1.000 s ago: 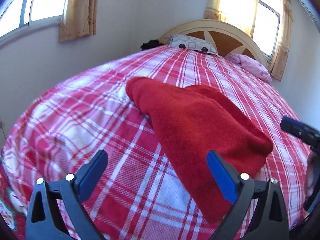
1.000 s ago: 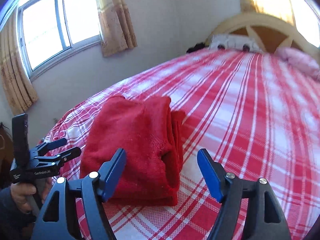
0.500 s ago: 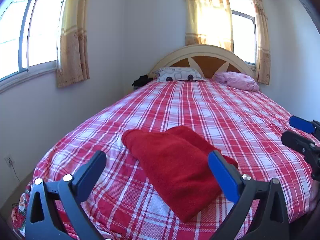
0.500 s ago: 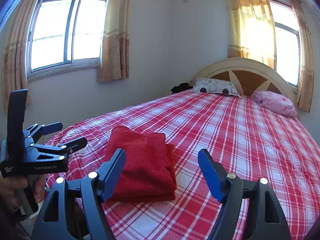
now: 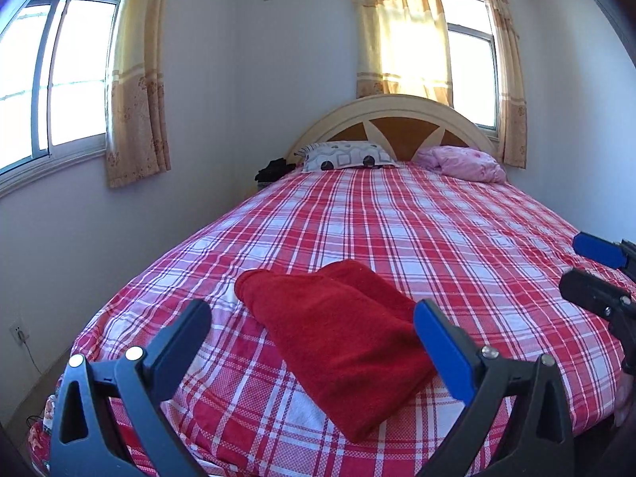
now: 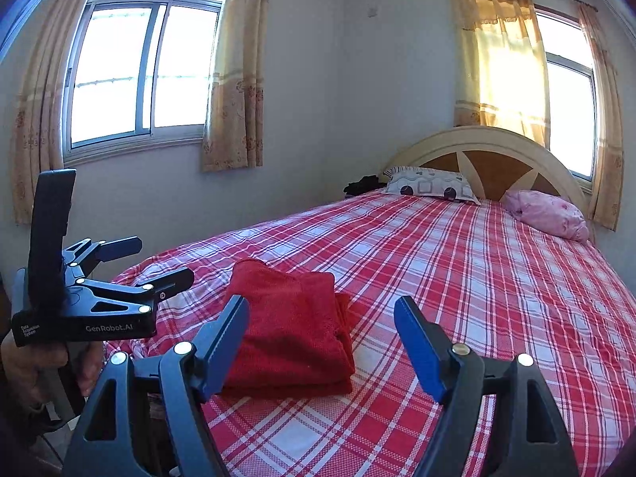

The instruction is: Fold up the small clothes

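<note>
A red fleecy garment (image 5: 338, 338) (image 6: 290, 326) lies folded in a thick stack near the foot of a bed with a red-and-white checked sheet (image 5: 437, 238) (image 6: 457, 278). My left gripper (image 5: 310, 314) hovers above and short of the garment, open, with nothing between its blue pads. My right gripper (image 6: 322, 306) is likewise open and empty, held off the bed to the garment's right. In the right wrist view the left gripper (image 6: 119, 278) shows at the left, gripped by a hand (image 6: 35, 361). The right gripper's fingers (image 5: 596, 274) show at the right edge of the left wrist view.
At the bed's far end, a patterned pillow (image 5: 346, 155) and a pink pillow (image 5: 465, 163) lie against a rounded headboard (image 5: 393, 119). A dark bundle (image 5: 274, 169) sits beside the pillow. A wall with a curtained window (image 6: 143, 71) runs along the bed's left side.
Both grippers have lifted and drawn back from the garment, and both views have tilted up to take in the room. The garment lies folded where it was.
</note>
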Available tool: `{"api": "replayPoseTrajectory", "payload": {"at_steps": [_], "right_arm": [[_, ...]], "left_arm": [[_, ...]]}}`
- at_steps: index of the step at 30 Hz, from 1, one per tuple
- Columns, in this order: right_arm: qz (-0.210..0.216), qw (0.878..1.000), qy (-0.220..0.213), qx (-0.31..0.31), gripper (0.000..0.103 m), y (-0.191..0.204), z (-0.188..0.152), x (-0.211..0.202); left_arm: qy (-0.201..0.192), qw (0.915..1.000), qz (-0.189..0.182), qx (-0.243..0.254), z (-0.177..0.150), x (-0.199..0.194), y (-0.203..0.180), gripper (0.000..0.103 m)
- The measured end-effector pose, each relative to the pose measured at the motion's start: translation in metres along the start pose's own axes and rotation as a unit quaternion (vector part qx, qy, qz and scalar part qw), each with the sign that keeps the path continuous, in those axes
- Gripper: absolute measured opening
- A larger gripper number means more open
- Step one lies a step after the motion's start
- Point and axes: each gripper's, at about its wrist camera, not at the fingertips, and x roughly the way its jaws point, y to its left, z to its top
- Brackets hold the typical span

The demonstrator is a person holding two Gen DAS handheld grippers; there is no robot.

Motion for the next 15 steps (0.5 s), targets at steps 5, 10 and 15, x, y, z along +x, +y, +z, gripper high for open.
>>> {"api": "replayPoseTrajectory", "payload": {"at_steps": [5, 10, 15], "right_arm": [[0.002, 1.0, 0.002, 0.0, 0.076, 0.0009, -0.0022, 0.0002], [0.003, 1.0, -0.003, 0.005, 0.076, -0.0006, -0.0021, -0.0026], [-0.001, 1.0, -0.008, 0.012, 0.076, -0.0038, -0.0012, -0.0065]], "left_arm": [[0.001, 1.0, 0.0, 0.0, -0.0007, -0.0009, 0.001, 0.103], [0.003, 1.0, 0.002, 0.005, -0.0019, -0.0009, -0.0034, 0.103], [0.01, 0.9999, -0.002, 0.008, -0.0011, -0.0002, -0.0062, 0.103]]}}
